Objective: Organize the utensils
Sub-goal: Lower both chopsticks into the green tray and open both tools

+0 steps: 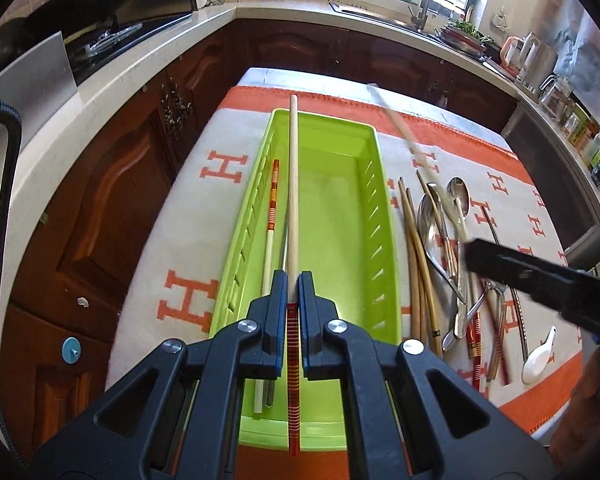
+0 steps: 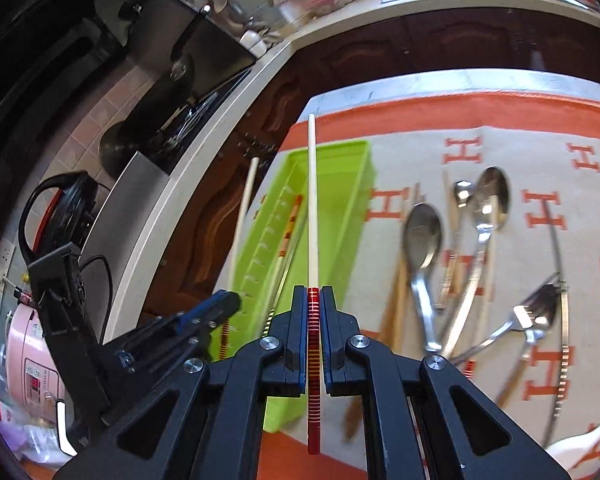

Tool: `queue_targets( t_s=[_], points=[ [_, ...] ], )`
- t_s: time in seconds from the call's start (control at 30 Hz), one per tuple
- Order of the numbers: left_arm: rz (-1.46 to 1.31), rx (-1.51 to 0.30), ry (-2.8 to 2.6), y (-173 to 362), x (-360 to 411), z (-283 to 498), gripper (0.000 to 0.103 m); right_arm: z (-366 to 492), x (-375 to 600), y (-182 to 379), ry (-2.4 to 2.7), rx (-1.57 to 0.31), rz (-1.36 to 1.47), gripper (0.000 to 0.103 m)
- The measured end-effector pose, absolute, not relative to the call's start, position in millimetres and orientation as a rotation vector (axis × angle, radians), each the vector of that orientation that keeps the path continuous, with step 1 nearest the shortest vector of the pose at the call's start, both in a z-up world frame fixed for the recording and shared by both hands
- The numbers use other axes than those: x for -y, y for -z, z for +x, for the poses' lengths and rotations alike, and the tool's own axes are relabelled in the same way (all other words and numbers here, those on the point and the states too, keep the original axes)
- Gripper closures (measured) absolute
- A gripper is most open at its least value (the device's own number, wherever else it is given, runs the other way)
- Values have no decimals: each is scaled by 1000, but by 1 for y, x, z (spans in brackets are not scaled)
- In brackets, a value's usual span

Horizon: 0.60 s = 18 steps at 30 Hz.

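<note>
Two utensils already lie in the green tray [image 1: 340,216], along its left wall: one banded chopstick [image 1: 271,216] and a grey metal stick beside it. Left gripper [image 1: 293,284], jaws clamped on a pale chopstick [image 1: 293,184] with red-striped handle, above the tray. Right gripper [image 2: 313,300], likewise clamped on a matching chopstick [image 2: 312,200]. Spoons [image 2: 422,240], fork [image 2: 528,316] and bamboo chopsticks [image 1: 414,248] remain unsorted on the cloth [image 1: 188,216].
</note>
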State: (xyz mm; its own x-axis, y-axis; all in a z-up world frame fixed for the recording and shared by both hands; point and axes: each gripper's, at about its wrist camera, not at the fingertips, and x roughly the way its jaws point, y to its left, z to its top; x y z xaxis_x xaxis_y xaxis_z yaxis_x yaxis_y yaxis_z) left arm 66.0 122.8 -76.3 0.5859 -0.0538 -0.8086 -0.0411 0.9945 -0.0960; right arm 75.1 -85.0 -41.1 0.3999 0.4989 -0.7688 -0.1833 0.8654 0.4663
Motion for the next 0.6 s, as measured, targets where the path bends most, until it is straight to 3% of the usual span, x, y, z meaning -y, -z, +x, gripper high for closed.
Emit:
queue_targets(
  t_s=[0.37, 0.6],
  points=[
    [-169, -940, 39, 84, -141, 72, 100, 104, 34, 85, -450, -1180, 358, 97],
    [-194, -950, 42, 88, -145, 76, 100, 111, 26, 98, -455, -1206, 379, 89]
  ],
)
